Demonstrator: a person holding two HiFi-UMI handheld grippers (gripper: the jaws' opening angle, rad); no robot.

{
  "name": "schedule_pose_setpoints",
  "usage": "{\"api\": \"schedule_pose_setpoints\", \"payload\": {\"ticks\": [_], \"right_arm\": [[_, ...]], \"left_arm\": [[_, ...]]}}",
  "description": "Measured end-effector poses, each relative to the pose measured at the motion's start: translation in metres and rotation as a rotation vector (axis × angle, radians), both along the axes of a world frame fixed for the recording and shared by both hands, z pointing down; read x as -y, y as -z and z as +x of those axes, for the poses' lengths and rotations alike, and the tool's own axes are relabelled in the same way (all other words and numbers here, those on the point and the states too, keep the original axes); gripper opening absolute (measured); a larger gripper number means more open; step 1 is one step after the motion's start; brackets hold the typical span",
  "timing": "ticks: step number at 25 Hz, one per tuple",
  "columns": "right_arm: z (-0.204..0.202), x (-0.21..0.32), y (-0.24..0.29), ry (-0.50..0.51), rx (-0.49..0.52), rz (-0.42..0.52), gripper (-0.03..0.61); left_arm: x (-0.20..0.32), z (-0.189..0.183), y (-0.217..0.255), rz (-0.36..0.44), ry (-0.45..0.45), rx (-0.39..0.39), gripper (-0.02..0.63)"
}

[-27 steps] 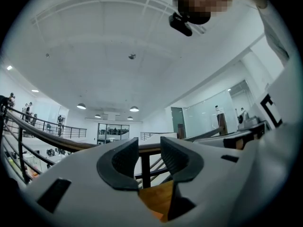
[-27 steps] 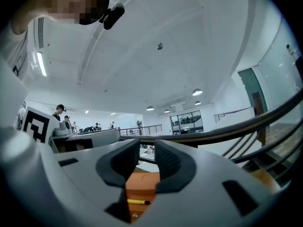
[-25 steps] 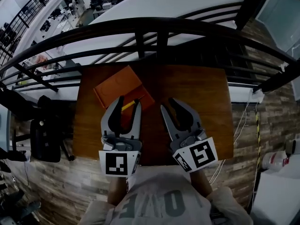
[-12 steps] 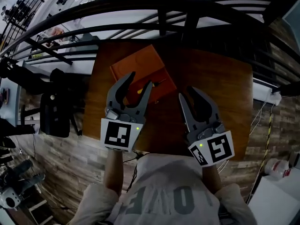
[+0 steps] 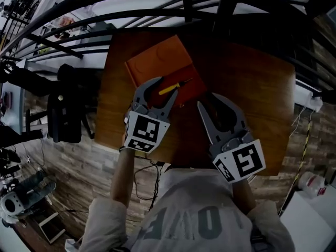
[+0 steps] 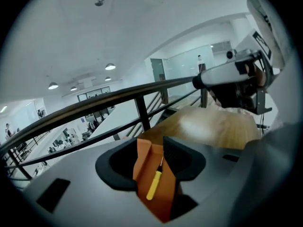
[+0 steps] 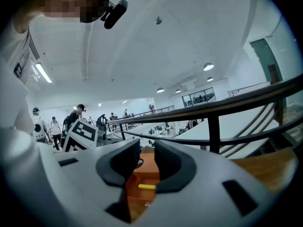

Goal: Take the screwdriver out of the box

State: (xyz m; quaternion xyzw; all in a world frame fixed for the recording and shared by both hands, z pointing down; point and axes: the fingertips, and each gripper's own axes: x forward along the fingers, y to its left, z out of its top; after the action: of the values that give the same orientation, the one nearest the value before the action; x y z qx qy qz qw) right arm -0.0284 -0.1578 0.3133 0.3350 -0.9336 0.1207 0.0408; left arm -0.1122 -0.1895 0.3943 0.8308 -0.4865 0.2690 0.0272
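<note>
An orange box (image 5: pixel 157 62) lies on the wooden table (image 5: pixel 252 88), towards its far left. A screwdriver (image 5: pixel 169 89) with a yellow handle rests on the box's near right part, its dark shaft pointing right. My left gripper (image 5: pixel 167 86) is open wide and hovers low over the box's near edge, with the screwdriver lined up between its tips and untouched. In the left gripper view the screwdriver (image 6: pixel 153 186) and the box (image 6: pixel 163 200) show through the gap of the left gripper (image 6: pixel 152 162). My right gripper (image 5: pixel 207 101) is open and empty, just right of the box. Its own view shows the screwdriver (image 7: pixel 147 187) ahead.
A dark metal railing (image 5: pixel 157 9) runs along the table's far side. A black chair (image 5: pixel 65 109) stands left of the table. A cable (image 5: pixel 304 125) hangs off the right. The left gripper's marker cube (image 7: pixel 83 134) shows in the right gripper view, with people far behind it.
My left gripper has dropped and moved forward onto the box's near edge, its jaws spreading wider, so the screwdriver now sits between its tips. The right gripper has sunk a little.
</note>
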Motion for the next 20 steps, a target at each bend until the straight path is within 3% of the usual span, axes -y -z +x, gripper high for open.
{"api": "schedule_pose_setpoints", "payload": {"ticks": [20], "right_arm": [[-0.009,0.002,-0.056,0.105,-0.071,-0.109,0.097]], "left_arm": [[-0.001,-0.017,-0.131,-0.359,-0.048,0.159,0.176]]}}
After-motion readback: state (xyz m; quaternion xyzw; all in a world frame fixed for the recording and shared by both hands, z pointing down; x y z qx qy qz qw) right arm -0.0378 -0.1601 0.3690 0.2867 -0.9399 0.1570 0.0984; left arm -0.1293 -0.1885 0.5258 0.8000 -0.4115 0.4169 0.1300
